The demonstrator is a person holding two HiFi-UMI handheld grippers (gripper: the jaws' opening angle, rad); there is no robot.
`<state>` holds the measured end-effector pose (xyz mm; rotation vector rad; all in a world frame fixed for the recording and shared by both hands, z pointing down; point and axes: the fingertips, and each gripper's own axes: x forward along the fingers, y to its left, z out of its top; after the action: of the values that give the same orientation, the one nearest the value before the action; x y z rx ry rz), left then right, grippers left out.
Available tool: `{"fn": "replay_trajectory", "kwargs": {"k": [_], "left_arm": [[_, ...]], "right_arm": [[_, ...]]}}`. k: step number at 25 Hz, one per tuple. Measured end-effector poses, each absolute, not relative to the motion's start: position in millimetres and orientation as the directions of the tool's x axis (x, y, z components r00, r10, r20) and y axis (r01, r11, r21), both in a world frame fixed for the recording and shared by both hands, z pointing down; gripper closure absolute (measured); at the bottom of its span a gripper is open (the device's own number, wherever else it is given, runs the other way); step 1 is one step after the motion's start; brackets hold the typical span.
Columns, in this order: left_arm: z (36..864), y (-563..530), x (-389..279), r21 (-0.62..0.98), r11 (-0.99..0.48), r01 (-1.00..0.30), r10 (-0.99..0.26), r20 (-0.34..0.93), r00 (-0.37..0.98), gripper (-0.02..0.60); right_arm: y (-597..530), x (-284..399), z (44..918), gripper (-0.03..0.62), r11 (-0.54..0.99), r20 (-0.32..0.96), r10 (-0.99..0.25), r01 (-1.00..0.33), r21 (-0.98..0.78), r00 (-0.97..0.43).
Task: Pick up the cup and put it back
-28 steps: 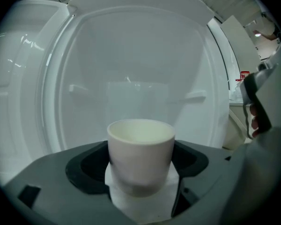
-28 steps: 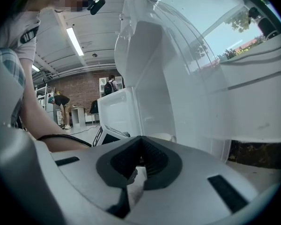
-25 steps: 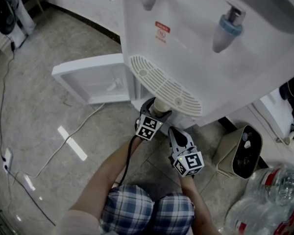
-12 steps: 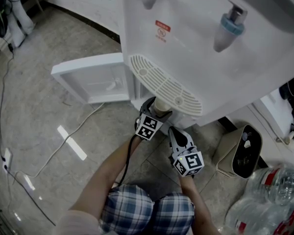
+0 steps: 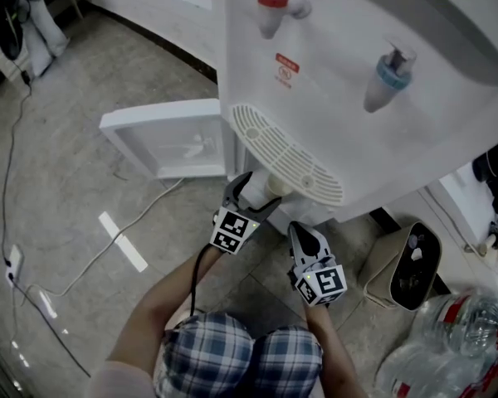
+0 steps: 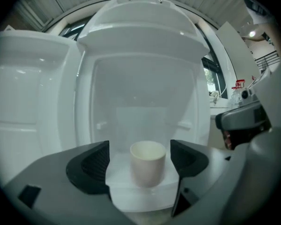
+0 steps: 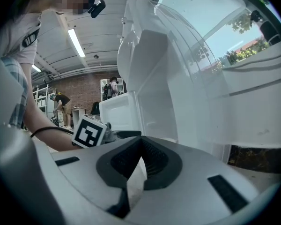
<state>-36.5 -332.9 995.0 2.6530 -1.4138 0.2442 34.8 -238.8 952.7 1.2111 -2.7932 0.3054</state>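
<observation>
- Jaws of the left gripper (image 6: pixel 139 150) stand apart, flanking the cup (image 6: pixel 147 167) without touching it.
- Cup sits upright near the front edge of the water dispenser's (image 5: pixel 340 98) shelf (image 6: pixel 131 197).
- Right gripper (image 7: pixel 139 157): jaws closed, empty.

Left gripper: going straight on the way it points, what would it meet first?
The cup, centred ahead between the open jaws. Behind it is the dispenser wall. Depth is unclear.

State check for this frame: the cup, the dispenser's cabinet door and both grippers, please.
cup: upright on the cabinet shelf, not gripped.
cabinet door: swung open.
left gripper: open, one jaw on either side of the cup, with gaps.
right gripper: shut, holding nothing.
</observation>
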Motion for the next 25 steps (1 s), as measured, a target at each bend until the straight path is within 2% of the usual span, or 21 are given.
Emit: {"fn": "replay_trajectory", "kwargs": {"k": [6, 7, 8, 10, 13, 17, 25], "left_arm": [[930, -298, -85, 0.054, -0.532, -0.845, -0.815, 0.238, 0.528, 0.179], [916, -291, -93, 0.057, -0.519, -0.853, -0.819, 0.251, 0.516, 0.226], [901, -283, -100, 0.055, -0.504, -0.862, -0.824, 0.268, 0.499, 0.309], [870, -263, -113, 0.020, -0.486, -0.874, -0.830, 0.302, 0.469, 0.423], [809, -236, -125, -0.056, -0.491, -0.869, -0.836, 0.310, 0.453, 0.508], [718, -214, -136, -0.052, -0.456, -0.888, -0.853, 0.310, 0.420, 0.552], [538, -178, -127, 0.036, -0.439, -0.898, -0.853, 0.298, 0.429, 0.555]], "right_arm": [[-221, 31, 924, 0.577, 0.643, 0.202, -0.709, -0.737, -0.209, -0.676], [-215, 31, 916, 0.577, 0.640, 0.216, -0.705, -0.737, -0.216, -0.676], [-208, 32, 907, 0.577, 0.637, 0.231, -0.702, -0.739, -0.221, -0.674], [-192, 37, 884, 0.577, 0.625, 0.257, -0.704, -0.749, -0.219, -0.662], [-176, 51, 833, 0.577, 0.595, 0.265, -0.727, -0.774, -0.219, -0.634], [-169, 72, 752, 0.577, 0.537, 0.281, -0.763, -0.813, -0.226, -0.582], [-147, 100, 566, 0.577, 0.478, 0.292, -0.799, -0.849, -0.224, -0.526]]}}
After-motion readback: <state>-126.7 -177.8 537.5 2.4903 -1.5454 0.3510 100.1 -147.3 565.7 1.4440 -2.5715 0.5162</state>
